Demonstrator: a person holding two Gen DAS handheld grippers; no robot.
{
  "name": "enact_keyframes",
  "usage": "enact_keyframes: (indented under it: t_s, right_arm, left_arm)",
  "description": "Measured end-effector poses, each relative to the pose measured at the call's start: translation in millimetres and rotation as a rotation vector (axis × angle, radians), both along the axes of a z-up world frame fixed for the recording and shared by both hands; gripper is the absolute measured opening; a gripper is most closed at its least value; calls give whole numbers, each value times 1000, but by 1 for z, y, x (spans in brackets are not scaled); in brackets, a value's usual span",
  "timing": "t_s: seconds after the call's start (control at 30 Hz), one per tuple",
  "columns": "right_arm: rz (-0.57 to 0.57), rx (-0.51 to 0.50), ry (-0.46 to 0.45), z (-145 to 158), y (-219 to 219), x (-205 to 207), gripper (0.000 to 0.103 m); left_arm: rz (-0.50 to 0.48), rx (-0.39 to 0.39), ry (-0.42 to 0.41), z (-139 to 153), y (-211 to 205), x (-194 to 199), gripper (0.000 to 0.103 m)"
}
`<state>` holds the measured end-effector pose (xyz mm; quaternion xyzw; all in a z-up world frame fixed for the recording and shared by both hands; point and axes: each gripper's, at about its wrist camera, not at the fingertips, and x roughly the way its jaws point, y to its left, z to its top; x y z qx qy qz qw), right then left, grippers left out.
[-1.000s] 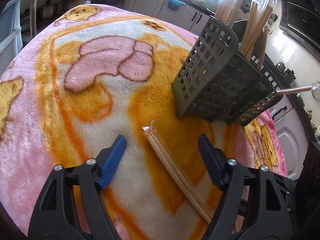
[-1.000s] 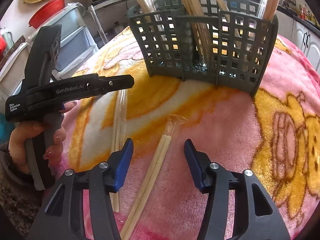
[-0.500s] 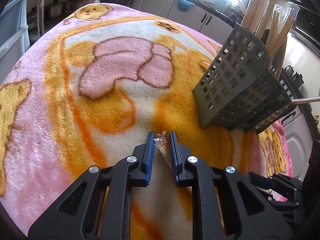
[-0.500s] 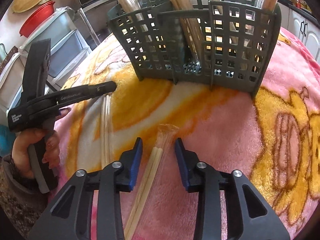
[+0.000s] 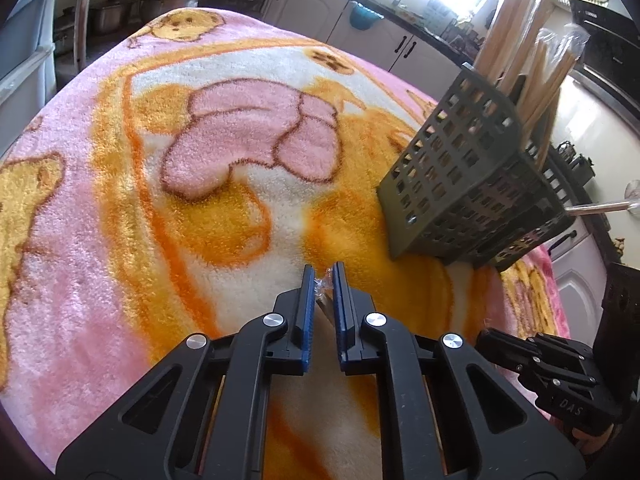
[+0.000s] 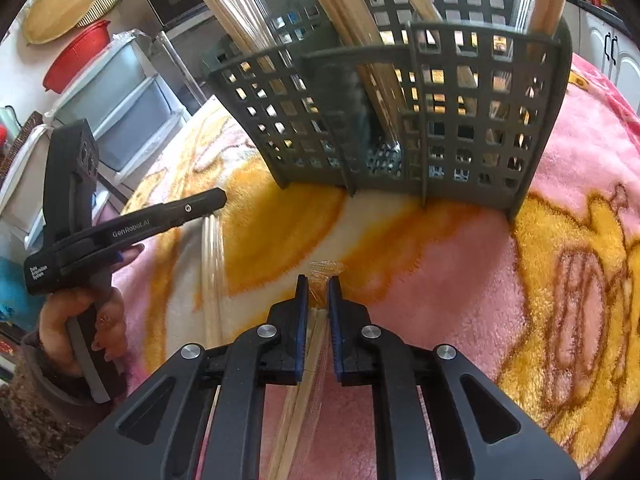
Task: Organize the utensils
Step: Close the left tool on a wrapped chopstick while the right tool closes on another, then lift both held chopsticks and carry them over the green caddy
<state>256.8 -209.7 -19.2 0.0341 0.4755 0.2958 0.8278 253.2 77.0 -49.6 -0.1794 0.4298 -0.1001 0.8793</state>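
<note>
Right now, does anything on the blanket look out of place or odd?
Yes. Two wrapped chopstick pairs lie flat on the blanket while the others stand in the grey basket. The left gripper is shut on one pair, the right gripper on the other. Nothing spilled or broken.

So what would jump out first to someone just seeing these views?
The loud pink and orange blanket under everything. Then the grey slotted caddy standing on it, stuffed with wrapped chopsticks. Nearest, each gripper, left and right, has just closed on a wrapped chopstick pair lying on the blanket.
</note>
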Motion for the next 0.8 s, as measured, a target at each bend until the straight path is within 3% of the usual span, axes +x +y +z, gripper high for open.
enact_keyframes:
  t_s: [0.47,0.8]
  right_arm:
    - [60,42,-200,51,-3,-26,10]
    - [64,65,-279,78,-8,-35,10]
  left_arm:
    - [-60,-40,-135,50,-14,-29,5]
    - [-104,-82,-238,90,-23,-51,5]
